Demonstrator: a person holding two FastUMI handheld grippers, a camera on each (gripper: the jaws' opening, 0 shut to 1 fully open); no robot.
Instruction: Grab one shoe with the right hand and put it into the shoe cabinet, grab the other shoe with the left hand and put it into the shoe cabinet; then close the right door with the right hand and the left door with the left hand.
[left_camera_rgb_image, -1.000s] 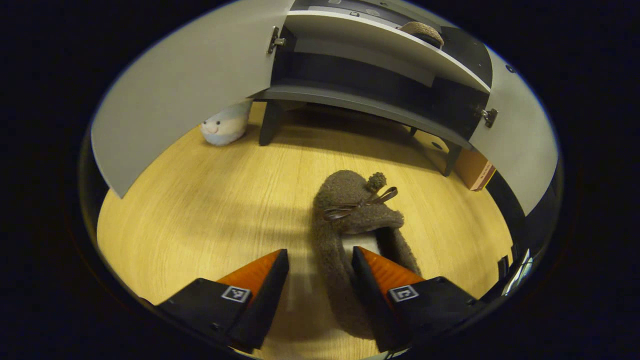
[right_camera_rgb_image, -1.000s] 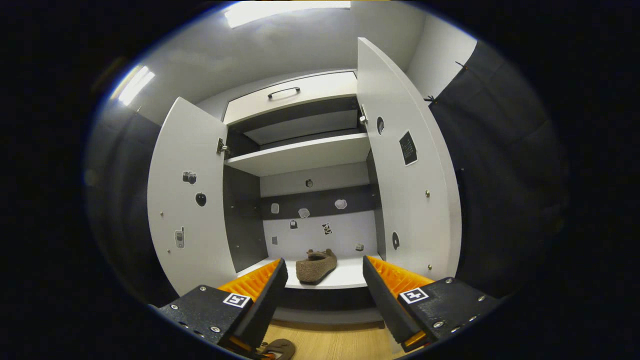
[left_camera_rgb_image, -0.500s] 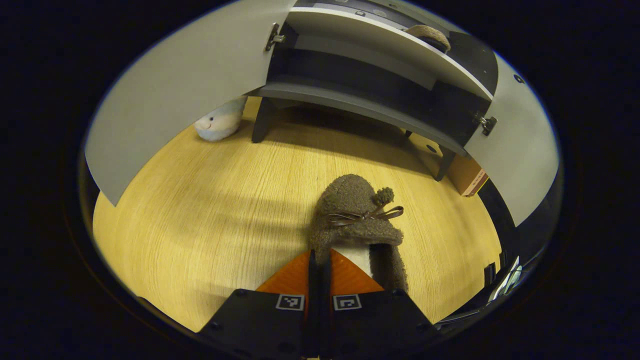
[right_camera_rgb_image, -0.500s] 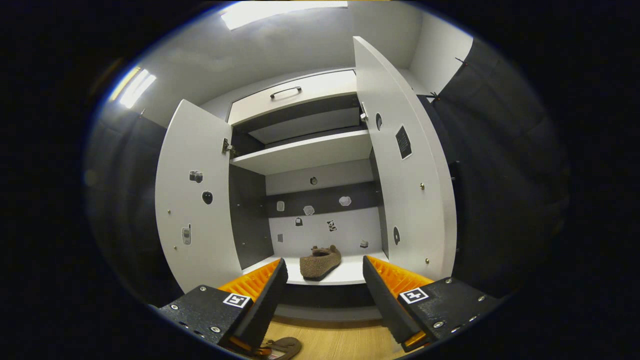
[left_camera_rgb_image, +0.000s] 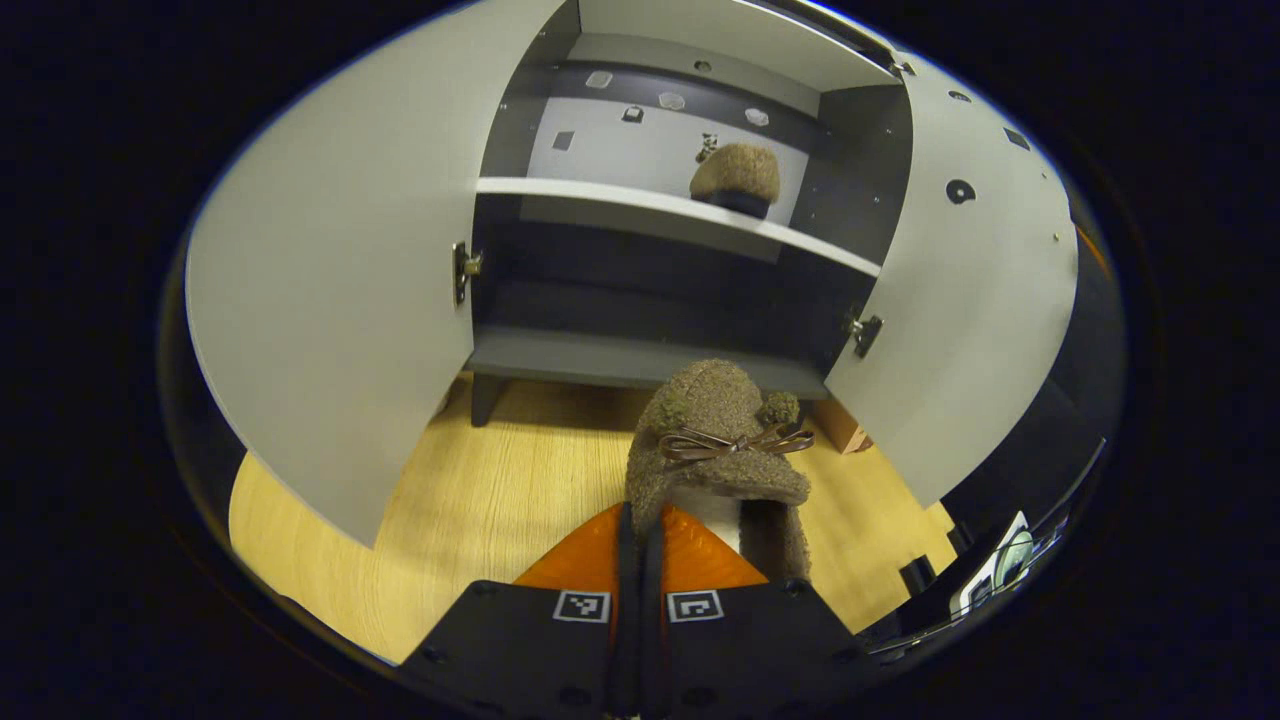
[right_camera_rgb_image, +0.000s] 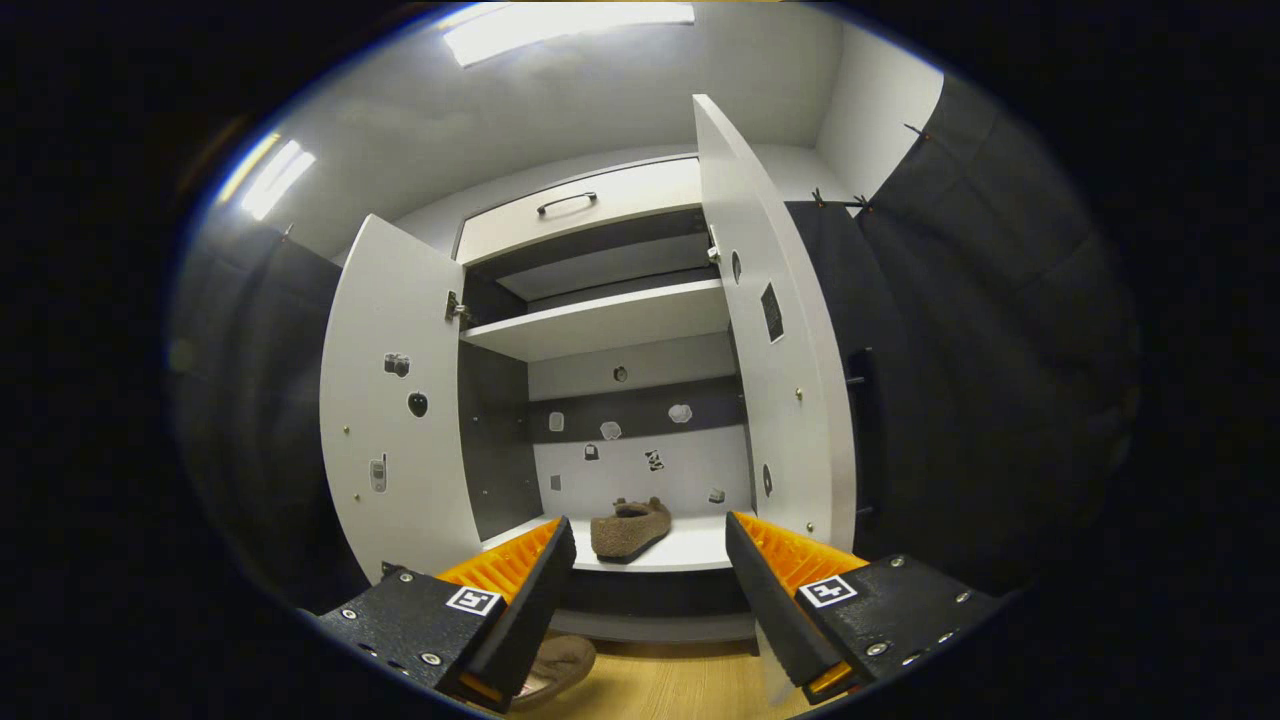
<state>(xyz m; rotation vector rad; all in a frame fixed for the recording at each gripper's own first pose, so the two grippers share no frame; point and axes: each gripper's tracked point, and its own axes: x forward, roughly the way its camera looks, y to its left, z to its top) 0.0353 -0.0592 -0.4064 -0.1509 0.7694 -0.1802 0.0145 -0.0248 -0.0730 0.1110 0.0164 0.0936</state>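
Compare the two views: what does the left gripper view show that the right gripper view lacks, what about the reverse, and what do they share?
Left gripper view: the left gripper shut on the rim of a fuzzy brown slipper, its ribbon bow, and a cardboard box beneath the cabinet. Right gripper view: the right gripper open, the handled drawer, the upper shelf and ceiling lights. Shared: the shoe cabinet with left door and right door open, the other slipper on its lower shelf, and the wooden floor.
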